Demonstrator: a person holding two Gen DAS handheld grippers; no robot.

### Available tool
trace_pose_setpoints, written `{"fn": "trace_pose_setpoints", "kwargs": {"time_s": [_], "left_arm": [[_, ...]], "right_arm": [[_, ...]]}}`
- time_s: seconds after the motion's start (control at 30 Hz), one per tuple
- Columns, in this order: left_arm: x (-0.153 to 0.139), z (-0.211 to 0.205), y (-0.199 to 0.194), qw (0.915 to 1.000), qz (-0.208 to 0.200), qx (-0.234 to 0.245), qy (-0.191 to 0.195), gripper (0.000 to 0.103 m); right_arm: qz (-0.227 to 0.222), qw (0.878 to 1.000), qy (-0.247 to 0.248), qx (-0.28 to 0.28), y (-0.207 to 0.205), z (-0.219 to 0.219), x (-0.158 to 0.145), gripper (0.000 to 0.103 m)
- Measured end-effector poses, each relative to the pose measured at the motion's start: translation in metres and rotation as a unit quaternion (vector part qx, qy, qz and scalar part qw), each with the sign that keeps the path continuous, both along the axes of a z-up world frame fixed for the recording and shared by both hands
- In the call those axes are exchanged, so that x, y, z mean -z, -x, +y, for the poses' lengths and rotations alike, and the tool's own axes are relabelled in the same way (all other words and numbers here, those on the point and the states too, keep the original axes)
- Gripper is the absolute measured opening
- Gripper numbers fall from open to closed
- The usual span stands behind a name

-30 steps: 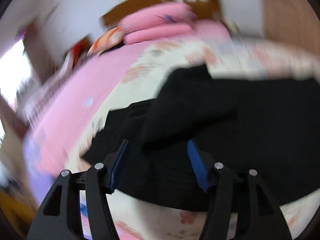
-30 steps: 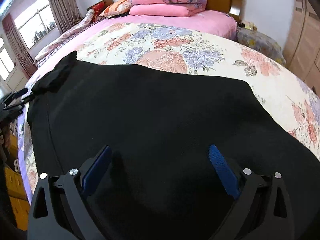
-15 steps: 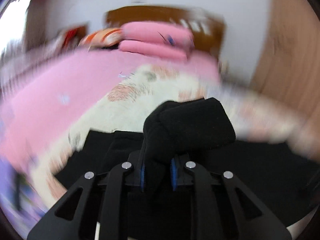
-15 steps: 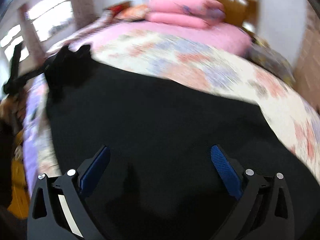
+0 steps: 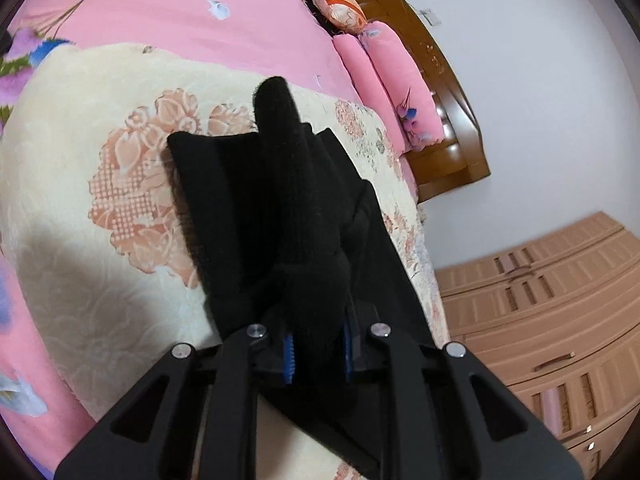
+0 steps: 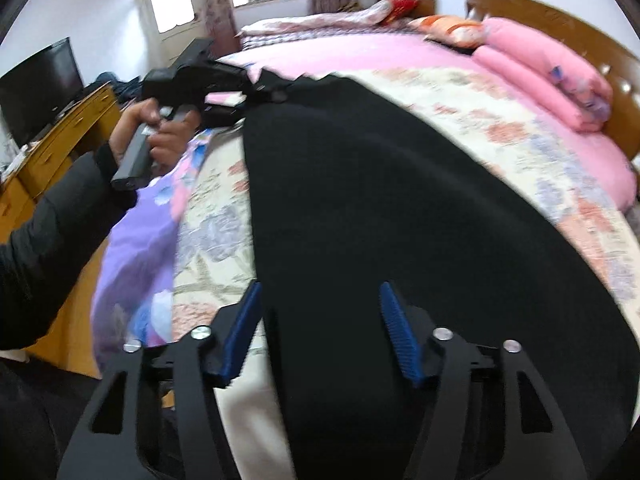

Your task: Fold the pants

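Black pants point(image 5: 280, 208) bunched between left hand-held gripper point(image 5: 317, 354) pads.

The bed point(image 6: 568, 184) is covered by a floral quilt point(image 6: 500, 120); black pants point(image 6: 380, 200) are spread on it, pink bedding point(image 6: 544, 68) stacked by the headboard point(image 6: 560, 20).

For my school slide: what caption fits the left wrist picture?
Left gripper pinching bunched black pants above a flowery bedspread.

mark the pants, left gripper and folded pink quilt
pants point(image 6: 400, 208): right wrist view, flat middle of the fabric.
left gripper point(image 5: 317, 350): left wrist view, between its fingertips.
folded pink quilt point(image 6: 548, 76): right wrist view, top fold.
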State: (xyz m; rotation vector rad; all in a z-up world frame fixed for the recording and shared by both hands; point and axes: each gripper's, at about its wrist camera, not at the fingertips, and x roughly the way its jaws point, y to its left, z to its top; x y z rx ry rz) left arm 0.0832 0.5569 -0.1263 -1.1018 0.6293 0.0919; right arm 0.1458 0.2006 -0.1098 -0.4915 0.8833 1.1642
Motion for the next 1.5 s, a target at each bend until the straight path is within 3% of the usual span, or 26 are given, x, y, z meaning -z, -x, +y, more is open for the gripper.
{"fn": "trace_pose_setpoints", "kwargs": {"time_s": [0.17,0.3,0.47,0.53,0.6,0.77,0.83,0.93,1.03,1.1,1.2,1.27,1.3,1.33,1.37,1.4,1.43,1.47,1.5], "left_arm": [[0.002,0.003,-0.006,1.0000,-0.004,0.002,0.007,0.021],[0.001,0.000,0.001,0.9999,-0.008,0.002,0.006,0.021],[0.003,0.001,0.006,0.9998,-0.012,0.001,0.015,0.021],[0.002,0.000,0.006,0.9999,-0.009,-0.001,0.008,0.014],[-0.005,-0.003,0.008,0.9998,-0.014,-0.002,-0.011,0.009],[-0.043,-0.013,0.019,0.9963,-0.043,-0.001,-0.074,0.009],[-0.036,-0.011,0.017,0.9968,-0.025,-0.003,-0.075,0.009],[0.003,-0.004,0.007,0.9981,0.022,-0.002,-0.057,0.011],[0.005,0.001,0.012,0.9990,0.005,-0.010,-0.044,0.011],[0.001,0.000,0.011,0.9984,0.011,-0.009,-0.055,0.011],[0.000,-0.002,0.007,0.9978,0.018,-0.005,-0.064,0.014],[-0.002,-0.002,0.010,0.9981,0.013,-0.003,-0.060,0.018],[-0.004,-0.001,0.013,0.9983,0.010,-0.004,-0.058,0.027],[-0.008,-0.002,0.016,0.9984,0.005,-0.006,-0.056,0.039],[-0.016,-0.005,0.021,0.9979,0.000,-0.021,-0.062,0.044],[-0.026,-0.007,0.024,0.9958,0.005,-0.044,-0.080,0.065],[-0.038,-0.012,0.030,0.9885,0.023,-0.087,-0.122,0.087],[-0.057,-0.021,0.038,0.9724,0.035,-0.139,-0.184,0.092],[-0.073,-0.029,0.043,0.9611,0.025,-0.160,-0.224,0.093]], "right_arm": [[-0.026,0.999,0.023,-0.034,0.019,0.007,0.008,0.045],[-0.038,0.999,0.030,-0.024,0.017,0.004,0.008,0.029],[-0.084,0.995,0.040,-0.039,0.026,0.005,0.008,0.023],[-0.109,0.992,0.039,-0.043,0.033,0.005,0.005,0.008],[-0.112,0.992,0.028,-0.040,0.034,0.003,-0.004,0.008],[-0.103,0.994,-0.006,-0.033,0.035,-0.010,-0.037,0.008],[-0.082,0.996,-0.002,-0.032,0.032,-0.010,-0.029,0.008],[-0.058,0.997,0.031,-0.046,0.035,0.000,0.004,0.008],[-0.063,0.996,0.035,-0.051,0.041,0.006,0.008,0.008],[-0.060,0.996,0.033,-0.051,0.040,0.005,0.004,0.008],[-0.042,0.997,0.039,-0.054,0.037,0.003,0.013,0.015],[-0.017,0.998,0.025,-0.054,0.036,0.002,0.012,0.034],[-0.007,0.998,0.021,-0.061,0.037,0.001,0.010,0.054],[0.008,0.997,0.014,-0.073,0.039,0.000,0.006,0.067],[0.007,0.997,0.010,-0.076,0.041,-0.001,0.001,0.070],[-0.006,0.997,0.004,-0.073,0.042,-0.004,-0.007,0.071],[-0.020,0.998,-0.003,-0.065,0.039,-0.008,-0.015,0.071],[-0.025,0.998,-0.010,-0.055,0.033,-0.011,-0.021,0.071],[-0.026,0.999,-0.018,-0.039,0.024,-0.015,-0.026,0.071]]}}
